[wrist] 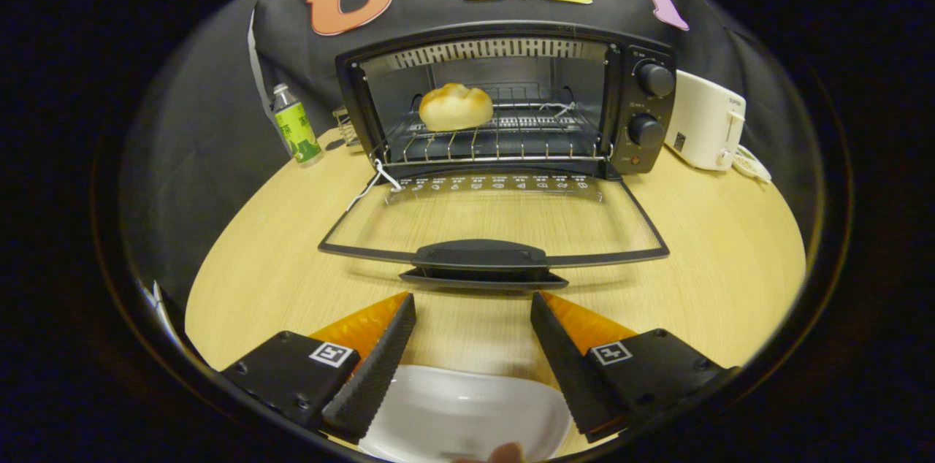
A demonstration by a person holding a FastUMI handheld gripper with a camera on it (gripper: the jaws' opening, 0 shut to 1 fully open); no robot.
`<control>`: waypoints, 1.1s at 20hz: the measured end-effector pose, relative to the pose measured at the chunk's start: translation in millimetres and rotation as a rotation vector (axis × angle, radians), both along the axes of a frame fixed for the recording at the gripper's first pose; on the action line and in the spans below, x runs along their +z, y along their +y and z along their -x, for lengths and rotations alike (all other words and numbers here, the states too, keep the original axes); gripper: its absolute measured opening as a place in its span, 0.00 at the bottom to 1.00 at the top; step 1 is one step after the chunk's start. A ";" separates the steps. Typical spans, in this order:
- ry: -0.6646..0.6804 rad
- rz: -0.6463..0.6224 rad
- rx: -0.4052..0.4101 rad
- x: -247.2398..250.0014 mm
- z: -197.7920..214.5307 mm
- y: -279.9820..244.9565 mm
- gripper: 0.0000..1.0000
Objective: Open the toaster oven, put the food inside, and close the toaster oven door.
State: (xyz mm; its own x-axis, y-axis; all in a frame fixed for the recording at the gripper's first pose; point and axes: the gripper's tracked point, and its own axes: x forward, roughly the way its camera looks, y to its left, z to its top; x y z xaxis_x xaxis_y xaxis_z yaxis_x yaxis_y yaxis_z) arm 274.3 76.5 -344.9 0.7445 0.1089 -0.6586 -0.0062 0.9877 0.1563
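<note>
The gripper [473, 317] is held level, jaws apart (nothing between), just short of the toaster oven [504, 101] door handle [480, 256], above the wooden table [701, 258]; a bun [455, 106] is seen inside.

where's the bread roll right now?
Gripper view: the bread roll sits on the wire rack inside the open toaster oven, left of centre, well beyond the open hand-held gripper and dropped door.
</note>
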 end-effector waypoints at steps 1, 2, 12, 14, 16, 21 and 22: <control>-0.009 -0.016 -0.013 4.4 -0.9 0.3 1.00; -0.019 -0.024 -0.021 8.3 -2.0 1.1 1.00; -0.265 0.008 -0.021 86.8 -24.0 -0.8 1.00; -0.318 0.009 -0.027 104.3 -36.7 -0.2 1.00; -0.368 -0.046 -0.017 120.8 -49.6 4.3 1.00; -0.403 -0.067 -0.040 130.1 -55.0 -6.7 1.00; -0.416 -0.069 -0.045 135.3 -51.1 -8.0 1.00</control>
State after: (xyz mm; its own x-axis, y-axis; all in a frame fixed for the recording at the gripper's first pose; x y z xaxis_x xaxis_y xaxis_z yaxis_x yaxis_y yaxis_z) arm 325.3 68.5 -209.6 0.9503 0.1037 -0.2936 -0.0399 0.9757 0.2156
